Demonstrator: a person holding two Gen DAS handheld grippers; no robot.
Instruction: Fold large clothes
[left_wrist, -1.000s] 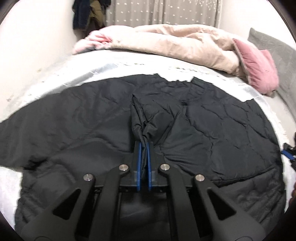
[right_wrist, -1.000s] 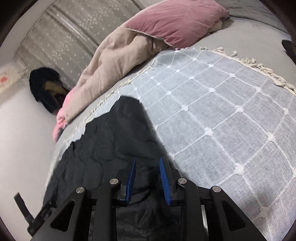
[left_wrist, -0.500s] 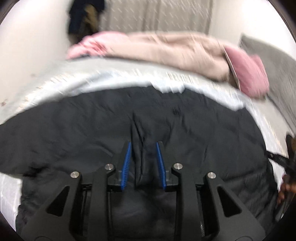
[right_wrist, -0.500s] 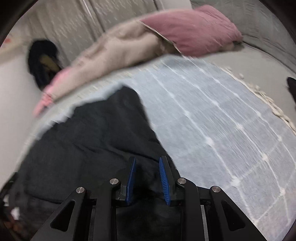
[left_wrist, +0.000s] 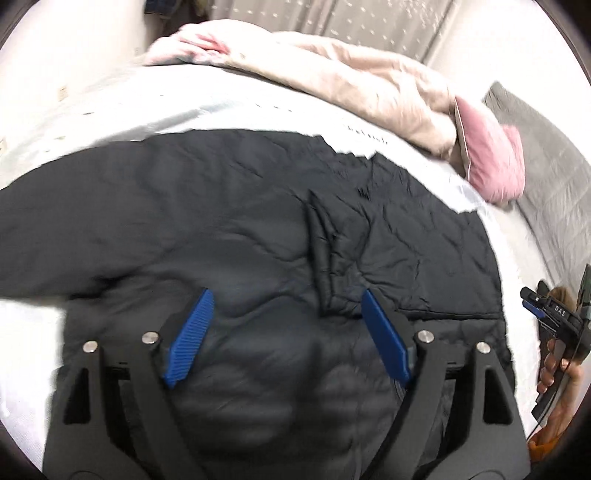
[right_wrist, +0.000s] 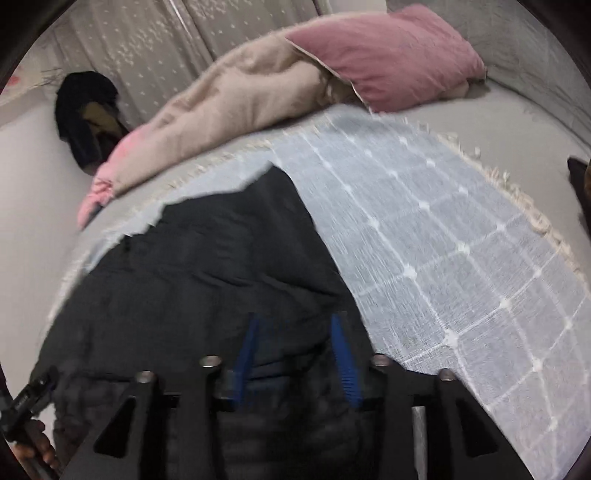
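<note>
Bed throw (right_wrist: 424, 236) under black jacket (left_wrist: 258, 221), both grippers' fingers (left_wrist: 190, 334) now opening, fold released.

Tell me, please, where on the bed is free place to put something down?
Free: the checked blanket between the black jacket and its fringed edge. Crowded: the far side, with the beige duvet and pink pillow.

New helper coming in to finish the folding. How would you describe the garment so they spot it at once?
On the bed, find the pale checked throw with fringed edges. Spread flat across it lies the black quilted jacket, the only dark, puffy piece there; the beige duvet and pink pillow sit behind it.
</note>
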